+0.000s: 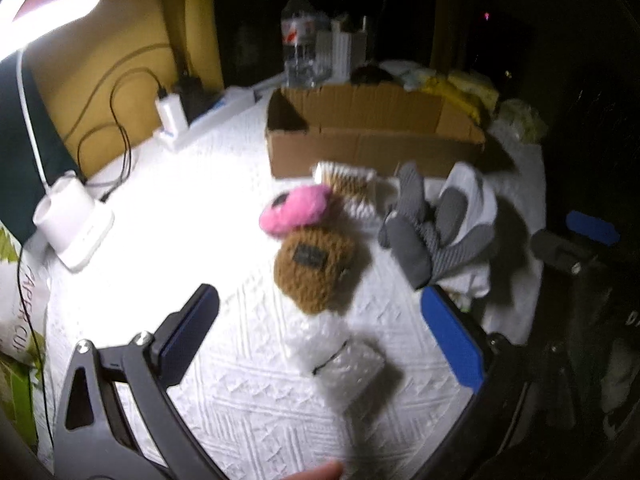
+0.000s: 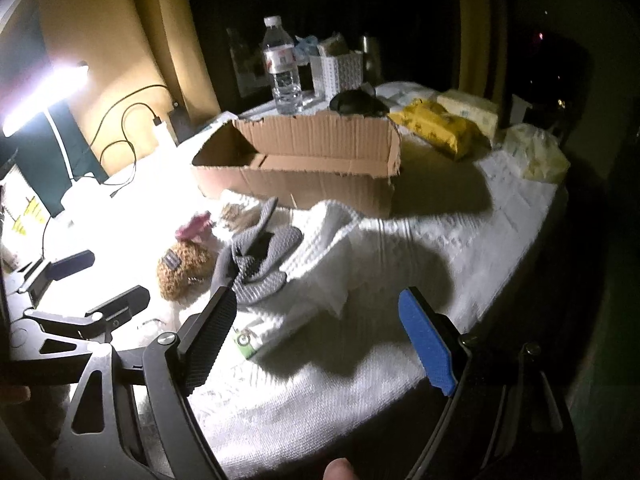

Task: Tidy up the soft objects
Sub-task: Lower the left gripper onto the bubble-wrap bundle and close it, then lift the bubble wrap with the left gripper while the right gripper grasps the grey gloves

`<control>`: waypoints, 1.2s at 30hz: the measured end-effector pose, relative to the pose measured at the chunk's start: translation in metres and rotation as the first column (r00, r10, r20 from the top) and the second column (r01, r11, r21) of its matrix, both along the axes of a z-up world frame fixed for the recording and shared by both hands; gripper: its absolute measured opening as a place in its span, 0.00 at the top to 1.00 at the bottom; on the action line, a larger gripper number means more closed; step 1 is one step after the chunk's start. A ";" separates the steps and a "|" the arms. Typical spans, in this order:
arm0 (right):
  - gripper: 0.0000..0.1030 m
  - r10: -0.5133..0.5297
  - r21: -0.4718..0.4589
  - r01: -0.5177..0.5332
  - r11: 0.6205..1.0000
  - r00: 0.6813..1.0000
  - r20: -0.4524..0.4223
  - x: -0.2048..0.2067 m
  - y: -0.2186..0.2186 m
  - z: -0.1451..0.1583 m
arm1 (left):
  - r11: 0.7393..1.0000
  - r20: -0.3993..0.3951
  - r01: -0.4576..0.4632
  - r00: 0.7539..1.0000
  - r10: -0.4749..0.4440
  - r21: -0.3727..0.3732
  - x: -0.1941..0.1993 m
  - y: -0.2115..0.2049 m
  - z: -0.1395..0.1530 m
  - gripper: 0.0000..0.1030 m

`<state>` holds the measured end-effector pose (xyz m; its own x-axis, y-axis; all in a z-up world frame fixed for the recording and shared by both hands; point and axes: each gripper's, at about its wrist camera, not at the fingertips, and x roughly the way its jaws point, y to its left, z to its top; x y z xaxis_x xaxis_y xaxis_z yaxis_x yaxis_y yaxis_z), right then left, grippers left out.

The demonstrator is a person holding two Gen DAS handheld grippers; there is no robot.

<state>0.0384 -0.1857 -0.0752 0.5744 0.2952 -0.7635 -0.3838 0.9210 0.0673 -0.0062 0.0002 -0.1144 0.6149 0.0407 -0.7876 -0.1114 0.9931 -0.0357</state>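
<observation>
I had both tools hanging over the table and nothing picked up yet. My left gripper was spread wide and empty in the lower half of its view, with a bubble-wrap packet lying between its fingers on the textured white cloth. My right gripper was likewise released and empty, low in its frame, pointed at the heap.

The soft things sat mid-frame in the left view: a brown fuzzy pouch with a small dark label, a pink plush piece touching its upper edge, a striped brush-like item just behind, and a grey ribbed cloth tangled over a white waffle towel to the right. The open cardboard box stood above them in the frame and looked empty; I judged it the likely destination.

To do this well, I reckoned each piece wanted pinching at its thick middle, not an edge, since knit and plush sag and slip. The grey cloth needed separating from the towel first, or both would drag. Motion blur hid finer detail.
</observation>
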 end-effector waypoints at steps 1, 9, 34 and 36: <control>0.16 -0.003 0.002 0.003 1.000 1.000 -0.004 0.000 -0.001 -0.003 | 1.000 -0.010 0.003 1.000 -0.003 -0.001 0.000 0.000 -0.005 0.02; 0.20 -0.010 0.000 0.010 1.000 0.999 -0.032 0.000 -0.005 -0.021 | 1.000 -0.082 0.025 0.996 -0.025 0.002 -0.001 -0.001 -0.035 0.08; 0.46 0.151 -0.006 -0.152 0.988 0.987 -0.058 0.018 0.063 -0.024 | 0.997 -0.021 0.042 0.999 -0.043 -0.072 -0.009 0.034 -0.023 0.49; 0.46 0.164 -0.009 -0.165 0.986 0.984 -0.065 0.023 0.073 -0.027 | 0.996 -0.013 0.033 0.999 -0.034 -0.080 -0.009 0.040 -0.021 0.49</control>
